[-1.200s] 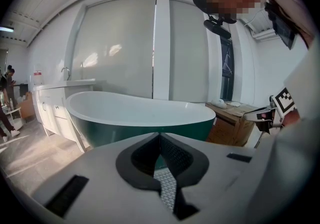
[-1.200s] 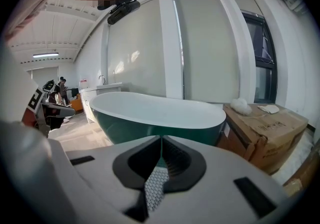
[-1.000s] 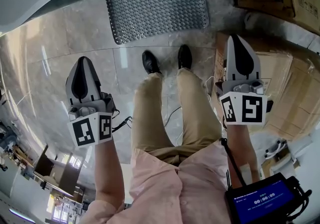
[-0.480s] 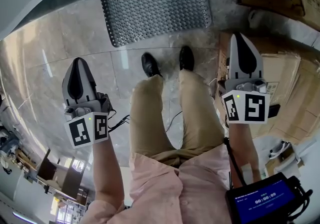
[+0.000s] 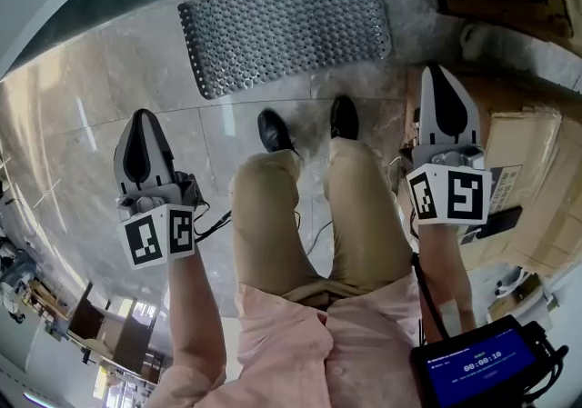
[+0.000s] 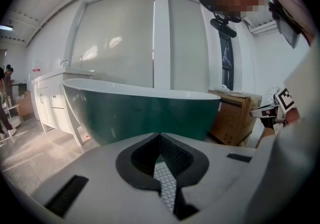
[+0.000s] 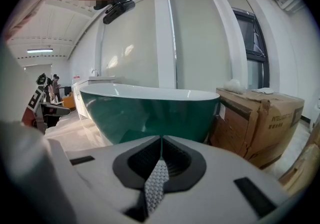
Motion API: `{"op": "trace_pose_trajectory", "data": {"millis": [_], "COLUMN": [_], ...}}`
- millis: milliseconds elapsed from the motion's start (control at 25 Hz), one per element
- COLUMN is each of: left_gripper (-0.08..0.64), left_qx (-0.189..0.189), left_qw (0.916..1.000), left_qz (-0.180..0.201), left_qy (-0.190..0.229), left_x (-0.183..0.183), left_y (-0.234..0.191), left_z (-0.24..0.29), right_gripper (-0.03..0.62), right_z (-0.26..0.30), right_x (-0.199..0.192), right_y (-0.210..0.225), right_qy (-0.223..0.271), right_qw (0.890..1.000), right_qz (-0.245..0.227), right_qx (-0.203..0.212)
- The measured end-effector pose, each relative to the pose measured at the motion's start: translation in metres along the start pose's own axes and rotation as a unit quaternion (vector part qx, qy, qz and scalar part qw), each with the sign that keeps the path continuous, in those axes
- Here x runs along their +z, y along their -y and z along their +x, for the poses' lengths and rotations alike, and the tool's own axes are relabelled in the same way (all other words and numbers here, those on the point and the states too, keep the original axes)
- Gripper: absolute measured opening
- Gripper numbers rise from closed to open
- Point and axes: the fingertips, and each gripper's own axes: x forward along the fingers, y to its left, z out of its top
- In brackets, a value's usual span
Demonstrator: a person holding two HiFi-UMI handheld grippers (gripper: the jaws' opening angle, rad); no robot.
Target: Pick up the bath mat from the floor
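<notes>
Head view: the grey perforated bath mat (image 5: 284,23) lies flat on the tiled floor (image 5: 91,124), along the foot of the green bathtub (image 6: 140,113) and just ahead of the person's shoes (image 5: 273,131).
Left gripper (image 5: 144,124): jaws are pressed together on nothing; it is held up, well apart from the mat.
Right gripper (image 5: 443,79): jaws are likewise pressed together and empty; it is held over the cardboard boxes (image 7: 260,118) at the floor's right edge.
Risk, approach: if the jaws are not spread before the reach, the mat's edge is only pushed along the glossy tile.
Risk, grip: the mat looks thin and limp, so a pinch at one edge may slip or let it sag and fold.
Risk, surroundings: the boxes may be struck by the right gripper on the way down.
Change: the mat now fills more of the view and sits nearer the shoes than a second ago; both grippers are kept shut.
</notes>
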Motion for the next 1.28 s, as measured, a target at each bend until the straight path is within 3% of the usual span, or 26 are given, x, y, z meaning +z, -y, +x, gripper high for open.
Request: {"op": "trace_pose_trajectory", "data": {"millis": [160, 960, 1280], "left_gripper": [0.026, 0.027, 0.028], "left_qx": [0.011, 0.014, 0.018], "left_qw": [0.9999, 0.9995, 0.9992], "left_qz": [0.002, 0.016, 0.013], "left_qy": [-0.003, -0.022, -0.032], "left_x": [-0.037, -0.143, -0.194], "left_y": [-0.011, -0.033, -0.041], "left_z": [0.019, 0.087, 0.108], "right_gripper": [0.021, 0.021, 0.021], "right_z": [0.018, 0.092, 0.122], "right_x": [-0.035, -0.144, -0.188], "right_y": [0.006, 0.031, 0.035], "right_qy": [-0.002, -0.015, -0.018], "right_qw": [1.000, 0.999, 1.000], "right_qz": [0.003, 0.014, 0.009], "right_qx": [-0.004, -0.025, -0.015]}}
